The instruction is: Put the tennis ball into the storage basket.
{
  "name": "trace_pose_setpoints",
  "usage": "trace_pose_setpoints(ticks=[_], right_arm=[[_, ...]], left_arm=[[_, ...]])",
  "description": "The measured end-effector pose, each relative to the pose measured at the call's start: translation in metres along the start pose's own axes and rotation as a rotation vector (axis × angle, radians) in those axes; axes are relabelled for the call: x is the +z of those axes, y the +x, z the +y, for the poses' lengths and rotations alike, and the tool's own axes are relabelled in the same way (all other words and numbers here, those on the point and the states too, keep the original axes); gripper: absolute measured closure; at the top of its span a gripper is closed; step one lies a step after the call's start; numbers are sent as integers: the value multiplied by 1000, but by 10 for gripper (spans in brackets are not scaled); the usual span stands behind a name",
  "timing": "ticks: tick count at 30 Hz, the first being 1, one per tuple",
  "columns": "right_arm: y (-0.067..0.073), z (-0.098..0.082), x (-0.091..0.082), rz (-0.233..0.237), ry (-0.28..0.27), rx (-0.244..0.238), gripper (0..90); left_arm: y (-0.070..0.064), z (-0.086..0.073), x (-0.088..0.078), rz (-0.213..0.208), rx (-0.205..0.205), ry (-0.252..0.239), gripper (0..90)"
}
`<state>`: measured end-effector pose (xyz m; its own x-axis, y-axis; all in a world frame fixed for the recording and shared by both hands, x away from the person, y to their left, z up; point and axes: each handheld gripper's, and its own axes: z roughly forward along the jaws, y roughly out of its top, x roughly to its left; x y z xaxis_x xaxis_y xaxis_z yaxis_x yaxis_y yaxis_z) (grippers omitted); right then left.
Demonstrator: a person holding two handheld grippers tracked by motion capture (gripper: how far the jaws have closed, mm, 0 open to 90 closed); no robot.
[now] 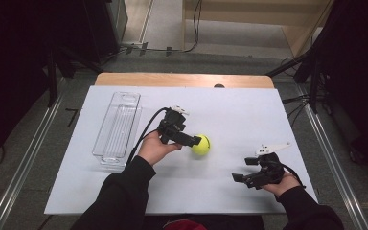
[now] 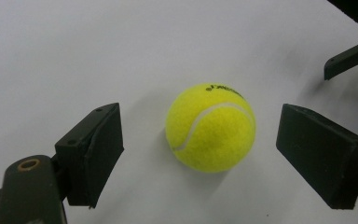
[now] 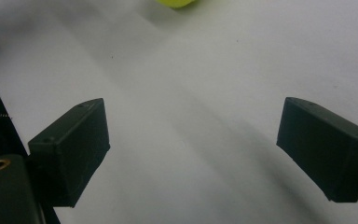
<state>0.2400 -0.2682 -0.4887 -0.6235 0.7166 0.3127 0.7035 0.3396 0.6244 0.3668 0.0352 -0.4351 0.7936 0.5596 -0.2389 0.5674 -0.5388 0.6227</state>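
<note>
Straddling tennis ball [image 2: 209, 128], left hand-held gripper [image 2: 199, 149]

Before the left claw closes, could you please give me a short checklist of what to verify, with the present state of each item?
1. Left claw open: ok, jaws spread wide.
2. Tennis ball between its jaws: ok, roughly centred, gaps on both sides.
3. Ball resting on the white table: ok.
4. Right claw clear of the ball: ok, open and apart from it.
5. Clear tray out of the way: ok, on the left claw's far side from the ball.
6. Jaw depth past the ball's middle: cannot tell.
</note>
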Motion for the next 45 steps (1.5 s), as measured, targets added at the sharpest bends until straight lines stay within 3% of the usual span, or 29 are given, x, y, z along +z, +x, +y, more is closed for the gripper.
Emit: trace_pose_setpoints(ticks=[4, 15, 22, 38, 45], right_arm=[[0, 0, -1, 1, -4, 0, 72], [0, 0, 0, 1, -1, -2, 72], [0, 0, 0, 4, 1, -4, 73], [0, 0, 0, 7, 0, -3, 72], [-1, 0, 1, 6, 3, -2, 73]], left_arm=[[-3, 4, 5, 11, 7, 2, 153], [-9, 14, 13, -10, 22, -18, 153], [-12, 13, 16, -13, 42, -60, 153], [-14, 9, 28, 4, 60, -28, 153], [-12, 4, 36, -15, 51, -21, 151]])
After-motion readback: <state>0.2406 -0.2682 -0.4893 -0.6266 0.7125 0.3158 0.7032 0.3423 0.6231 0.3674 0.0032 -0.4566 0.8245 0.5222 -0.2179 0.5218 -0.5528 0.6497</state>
